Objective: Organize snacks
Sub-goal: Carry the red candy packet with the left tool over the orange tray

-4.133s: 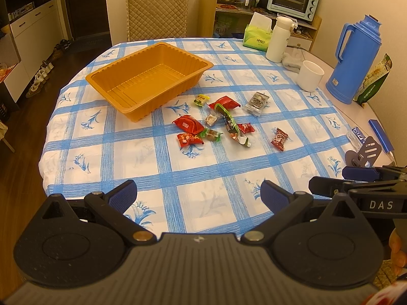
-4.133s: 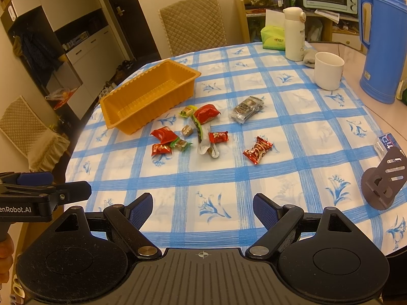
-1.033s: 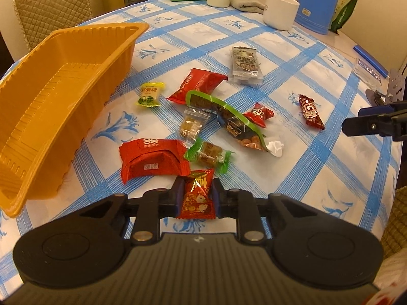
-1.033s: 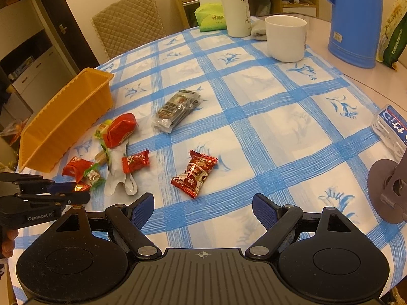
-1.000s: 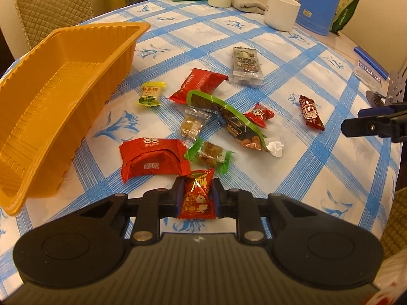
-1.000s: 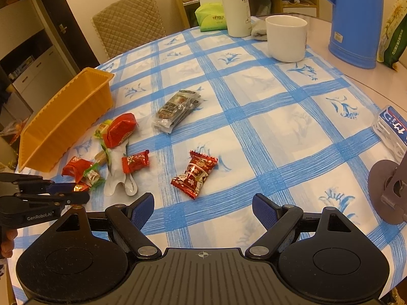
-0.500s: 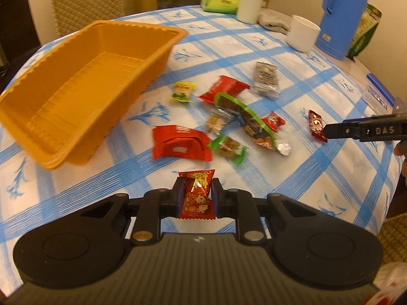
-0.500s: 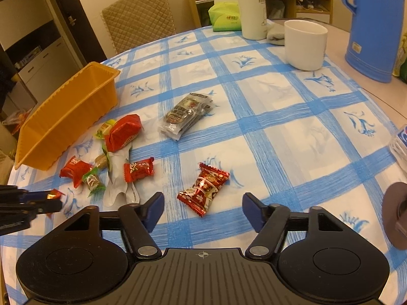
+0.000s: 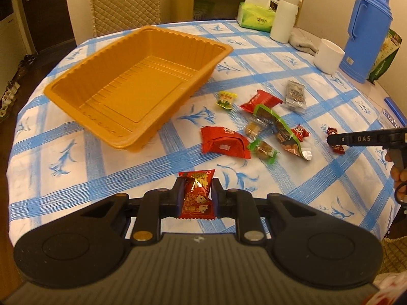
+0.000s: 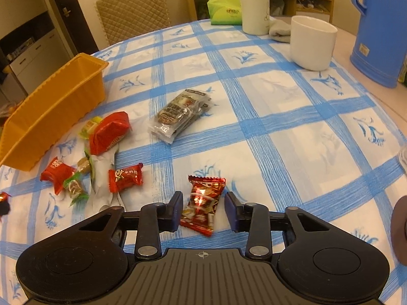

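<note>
Now left claw (image 9: 197, 196) pinches shiny red-gold candy (image 9: 197, 193); right claw (image 10: 204, 211) closing around crinkled red wrapper (image 10: 204, 202), seemingly untouched.

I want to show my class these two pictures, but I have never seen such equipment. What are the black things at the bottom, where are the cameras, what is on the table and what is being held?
A person holds a two-fingered black grasping tool in each hand; a camera on each looks forward along its fingers. One picture is from the left tool, the other from the right tool.

On the blue-checked tablecloth sit an empty orange plastic tray, scattered wrapped snacks, a white mug and a blue plastic jug.

The left tool is shut on a small red foil snack packet, held above the cloth. The right tool's jaws are closing around a dark red sweet wrapper lying on the cloth, not yet gripping it.
</note>
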